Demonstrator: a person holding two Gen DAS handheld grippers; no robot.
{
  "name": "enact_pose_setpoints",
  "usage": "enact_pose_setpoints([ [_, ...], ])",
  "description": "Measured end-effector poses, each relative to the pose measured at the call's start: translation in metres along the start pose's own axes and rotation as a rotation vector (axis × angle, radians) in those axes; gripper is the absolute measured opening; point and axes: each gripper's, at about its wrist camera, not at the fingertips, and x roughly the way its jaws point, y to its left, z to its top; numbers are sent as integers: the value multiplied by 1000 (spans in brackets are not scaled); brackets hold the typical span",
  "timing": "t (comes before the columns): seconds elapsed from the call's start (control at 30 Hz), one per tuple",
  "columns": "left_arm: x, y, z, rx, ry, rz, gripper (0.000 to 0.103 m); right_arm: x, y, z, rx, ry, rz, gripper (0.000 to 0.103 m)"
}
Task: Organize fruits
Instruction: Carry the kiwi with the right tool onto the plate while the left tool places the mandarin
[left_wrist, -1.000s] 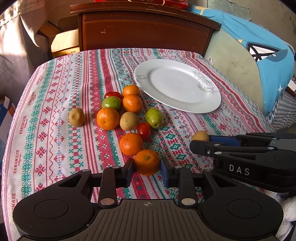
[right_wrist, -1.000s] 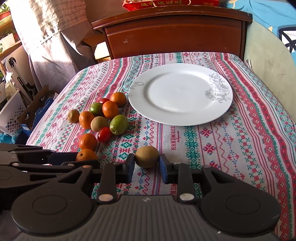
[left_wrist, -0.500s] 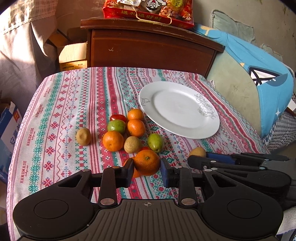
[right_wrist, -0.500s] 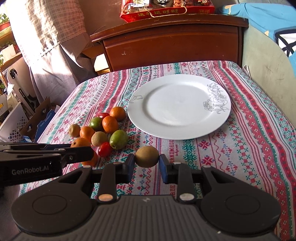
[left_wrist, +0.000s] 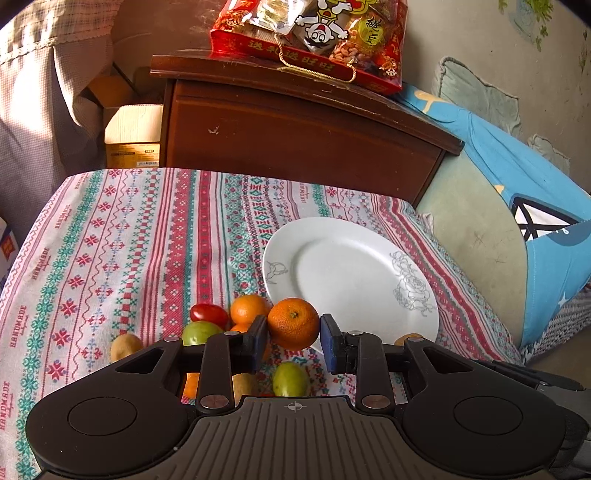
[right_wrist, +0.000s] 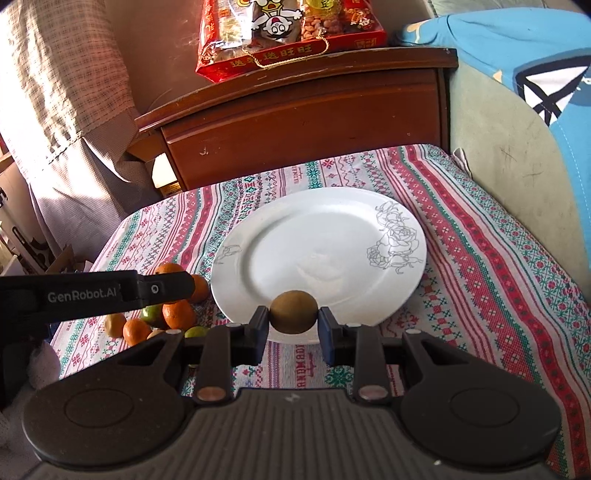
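My left gripper (left_wrist: 294, 334) is shut on an orange mandarin (left_wrist: 293, 323), held above the near-left rim of the white plate (left_wrist: 351, 273). My right gripper (right_wrist: 292, 325) is shut on a brown kiwi (right_wrist: 293, 312), held over the near rim of the same plate (right_wrist: 317, 247). Left of the plate lies a heap of fruit on the cloth: mandarins (left_wrist: 248, 308), a red tomato (left_wrist: 208, 314), green fruits (left_wrist: 290, 378) and a small kiwi (left_wrist: 125, 345). In the right wrist view the left gripper's arm (right_wrist: 92, 295) crosses in front of that heap (right_wrist: 177, 314).
The patterned tablecloth (left_wrist: 110, 258) covers a small table. Behind it stands a dark wooden cabinet (left_wrist: 295, 140) with a red snack bag (left_wrist: 314, 37) on top. A blue and green cushion (left_wrist: 517, 206) borders the right side, a cardboard box (left_wrist: 133, 136) the back left.
Both grippers lifted their fruit off the cloth and moved toward the plate. The views tilted up, so the cabinet and the red bag came into sight.
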Motion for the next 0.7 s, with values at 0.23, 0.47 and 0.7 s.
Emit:
enact_pose_setpoints([
  [0.23, 22, -7, 3, 7, 14, -20, 28, 10, -2, 0, 21, 10, -12, 29],
  [0.47, 35, -13, 3, 19, 31, -33, 28, 15, -4, 1, 39, 7, -24, 32],
  [0.7, 31, -13, 7, 7, 19, -30, 38, 16, -2, 0, 32, 13, -20, 32],
])
